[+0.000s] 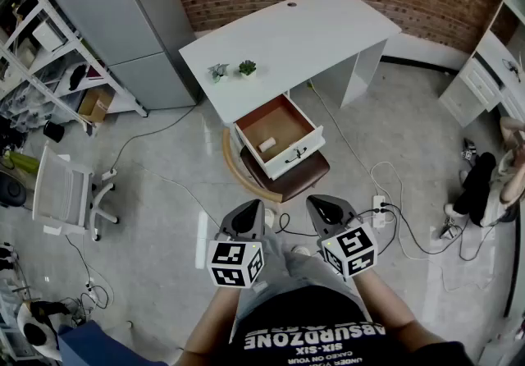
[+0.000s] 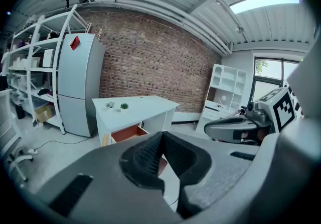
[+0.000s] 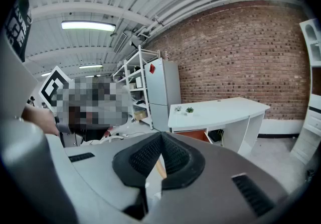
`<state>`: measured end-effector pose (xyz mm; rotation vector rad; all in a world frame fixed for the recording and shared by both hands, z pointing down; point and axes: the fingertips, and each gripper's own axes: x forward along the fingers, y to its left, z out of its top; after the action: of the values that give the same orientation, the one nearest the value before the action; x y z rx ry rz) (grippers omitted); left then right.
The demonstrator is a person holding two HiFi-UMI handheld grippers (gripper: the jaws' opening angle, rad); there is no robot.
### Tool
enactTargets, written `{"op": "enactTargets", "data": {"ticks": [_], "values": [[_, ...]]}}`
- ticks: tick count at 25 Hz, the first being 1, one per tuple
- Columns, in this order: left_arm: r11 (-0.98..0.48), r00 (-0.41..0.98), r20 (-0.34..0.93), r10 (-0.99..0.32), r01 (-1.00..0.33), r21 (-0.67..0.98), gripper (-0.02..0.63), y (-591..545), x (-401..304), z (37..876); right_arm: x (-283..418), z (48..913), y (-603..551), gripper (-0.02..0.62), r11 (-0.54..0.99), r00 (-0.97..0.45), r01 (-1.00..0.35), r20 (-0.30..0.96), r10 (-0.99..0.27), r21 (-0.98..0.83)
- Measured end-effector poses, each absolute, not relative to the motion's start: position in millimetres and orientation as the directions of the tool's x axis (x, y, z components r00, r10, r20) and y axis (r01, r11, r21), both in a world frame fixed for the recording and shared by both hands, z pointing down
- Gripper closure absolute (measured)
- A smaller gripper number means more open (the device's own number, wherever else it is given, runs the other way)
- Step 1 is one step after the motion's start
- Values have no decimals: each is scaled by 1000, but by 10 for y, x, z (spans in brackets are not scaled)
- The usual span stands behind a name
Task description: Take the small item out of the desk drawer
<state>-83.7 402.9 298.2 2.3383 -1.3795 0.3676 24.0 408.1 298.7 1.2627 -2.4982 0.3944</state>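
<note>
A white desk [image 1: 295, 40] stands ahead of me with its drawer [image 1: 277, 135] pulled out. On the drawer's brown bottom lies a small pale item [image 1: 267, 144]. My left gripper [image 1: 248, 212] and right gripper [image 1: 325, 208] hang side by side over the floor, well short of the drawer. Both are shut with nothing between the pads. In the left gripper view the desk [image 2: 135, 106] and the open drawer [image 2: 129, 132] show beyond the closed left gripper [image 2: 161, 135]. The right gripper [image 3: 161, 136] shows its pads pressed together, the desk [image 3: 220, 110] behind them.
A round wooden stool [image 1: 283, 180] sits under the drawer's front. Two small potted plants [image 1: 232, 70] stand on the desk. A grey fridge [image 1: 131, 20] and white shelving [image 1: 41, 44] are at the left, a white chair [image 1: 70, 192] nearer. Cables and a power strip [image 1: 379, 207] lie on the floor.
</note>
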Motion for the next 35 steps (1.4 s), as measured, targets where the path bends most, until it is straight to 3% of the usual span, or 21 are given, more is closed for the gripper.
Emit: {"op": "enactTargets", "data": {"ticks": [17,35], "values": [[-403,472,437,-766,-882,246,600,4169,-809,3126,388,3034,4289,598,546,-540,-831,396,-743,-108],[-384,454,449,-770,-891,242,600,2975,-537,3265,702,3232,3233,598,545,-548,-826,430,-718,-144]]}}
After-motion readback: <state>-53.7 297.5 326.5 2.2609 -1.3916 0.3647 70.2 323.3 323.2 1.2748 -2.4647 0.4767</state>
